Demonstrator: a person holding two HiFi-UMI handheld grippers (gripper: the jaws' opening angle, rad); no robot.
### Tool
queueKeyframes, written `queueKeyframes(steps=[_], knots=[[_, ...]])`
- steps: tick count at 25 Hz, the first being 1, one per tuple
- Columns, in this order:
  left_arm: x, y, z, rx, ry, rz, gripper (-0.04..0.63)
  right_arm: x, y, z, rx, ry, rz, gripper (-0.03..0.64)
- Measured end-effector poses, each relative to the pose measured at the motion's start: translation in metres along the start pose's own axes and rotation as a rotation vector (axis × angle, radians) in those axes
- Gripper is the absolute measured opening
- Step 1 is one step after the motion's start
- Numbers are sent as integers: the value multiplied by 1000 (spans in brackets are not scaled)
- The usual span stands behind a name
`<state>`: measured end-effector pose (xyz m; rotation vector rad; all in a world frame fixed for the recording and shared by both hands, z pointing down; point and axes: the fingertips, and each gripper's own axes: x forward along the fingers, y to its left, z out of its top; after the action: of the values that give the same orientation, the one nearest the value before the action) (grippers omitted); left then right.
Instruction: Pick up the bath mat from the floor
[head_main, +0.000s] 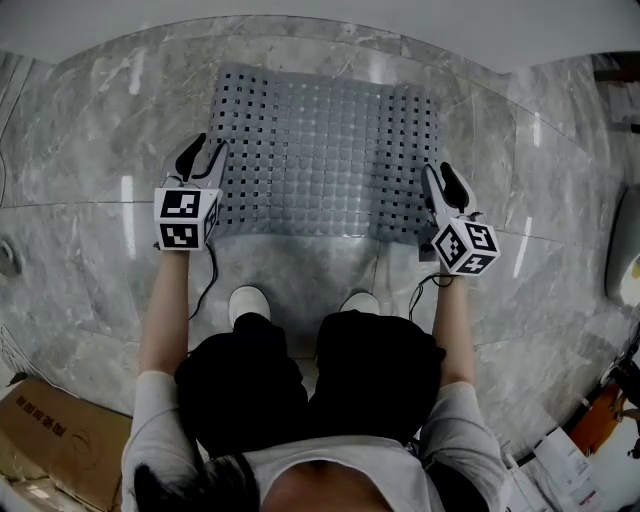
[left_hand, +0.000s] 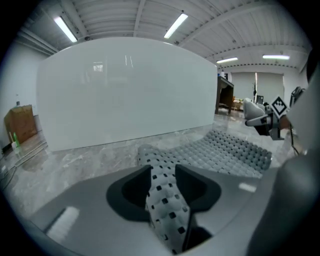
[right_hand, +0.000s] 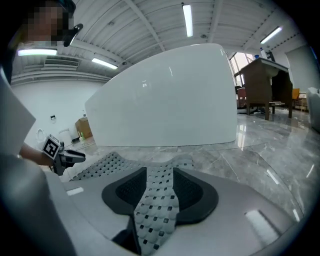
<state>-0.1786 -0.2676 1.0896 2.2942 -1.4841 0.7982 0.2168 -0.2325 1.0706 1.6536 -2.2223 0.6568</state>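
Note:
The grey perforated bath mat (head_main: 330, 150) lies spread on the marble floor in front of the crouching person. My left gripper (head_main: 203, 160) is at the mat's near left corner and my right gripper (head_main: 445, 185) at its near right corner. In the left gripper view a twisted strip of the mat (left_hand: 165, 200) runs loosely between the parted jaws of the left gripper (left_hand: 162, 175). In the right gripper view a strip of the mat (right_hand: 157, 210) likewise lies between the spread jaws of the right gripper (right_hand: 159, 192). Both grippers are open and low to the floor.
A large white tub wall (left_hand: 125, 95) stands beyond the mat's far edge. The person's shoes (head_main: 248, 300) are just behind the mat's near edge. A cardboard box (head_main: 50, 440) sits at the lower left, and a white fixture (head_main: 625, 250) at the right edge.

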Motion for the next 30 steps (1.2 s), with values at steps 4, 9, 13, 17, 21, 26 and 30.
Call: queueKeyframes(steps=[4, 9, 13, 17, 21, 26, 30], knots=[[13, -1, -23, -50, 56, -11, 191, 9, -14, -13, 39, 14, -23, 182], [22, 7, -41, -81, 81, 14, 229, 19, -26, -35, 37, 72, -53, 218], [30, 8, -54, -80, 117, 20, 233, 25, -39, -55, 43, 116, -94, 233], [35, 9, -57, -98, 132, 15, 245, 31, -51, -75, 54, 174, -122, 261], [40, 7, -60, -113, 148, -3, 259, 36, -58, -93, 87, 216, -124, 279], [45, 4, -63, -115, 177, -24, 258, 42, -61, -100, 71, 248, -138, 288], [44, 2, -62, -119, 175, -20, 248, 42, -61, -100, 78, 256, -141, 263]])
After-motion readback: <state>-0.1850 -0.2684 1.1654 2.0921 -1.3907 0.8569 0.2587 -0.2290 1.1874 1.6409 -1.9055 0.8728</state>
